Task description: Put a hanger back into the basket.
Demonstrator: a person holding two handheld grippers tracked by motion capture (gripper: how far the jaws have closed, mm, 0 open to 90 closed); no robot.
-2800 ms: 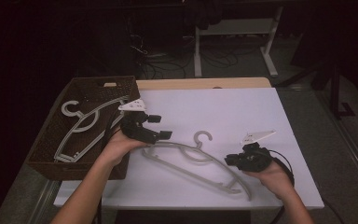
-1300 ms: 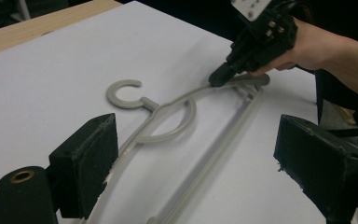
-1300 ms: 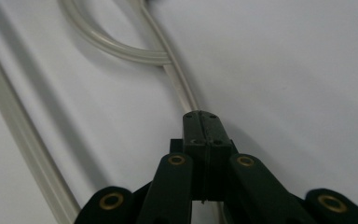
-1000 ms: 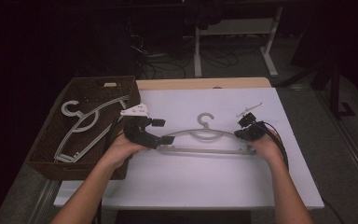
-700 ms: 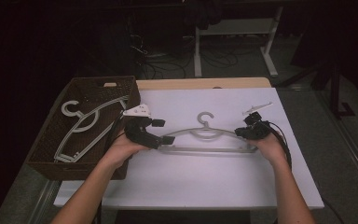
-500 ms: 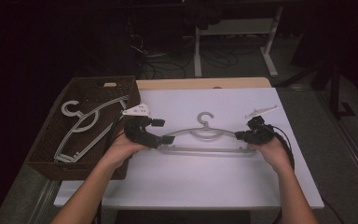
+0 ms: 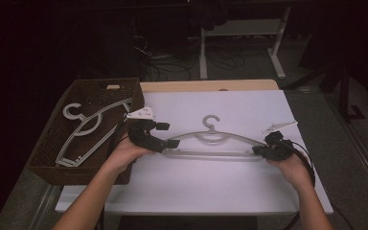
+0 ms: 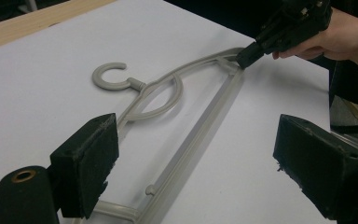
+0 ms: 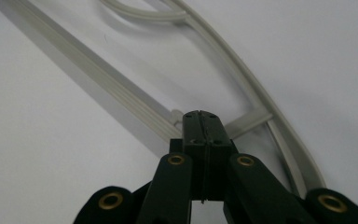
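Note:
A grey plastic hanger (image 7: 211, 139) lies flat across the white table (image 7: 211, 191), hook pointing away from me. My left gripper (image 7: 168, 135) stands open at its left end. In the left gripper view the hanger's (image 8: 200, 126) corner lies between the wide-apart jaws of that gripper (image 8: 205, 177), close to the left one. My right gripper (image 7: 258, 150) is shut at the hanger's right end. In the right gripper view its tips (image 9: 203, 123) are pressed together where the hanger's (image 9: 121, 88) bar and arm join.
A brown wicker basket (image 7: 43, 163) stands at the table's left edge and holds a second grey hanger (image 7: 86, 124). A small white piece (image 7: 279, 126) lies beyond my right hand (image 7: 292, 167). Dark floor, cables and desk legs (image 7: 203, 52) lie behind the table.
The hanger has swung from a diagonal to lie level across the table, its right end carried away from me by the right gripper. The left gripper has hardly moved.

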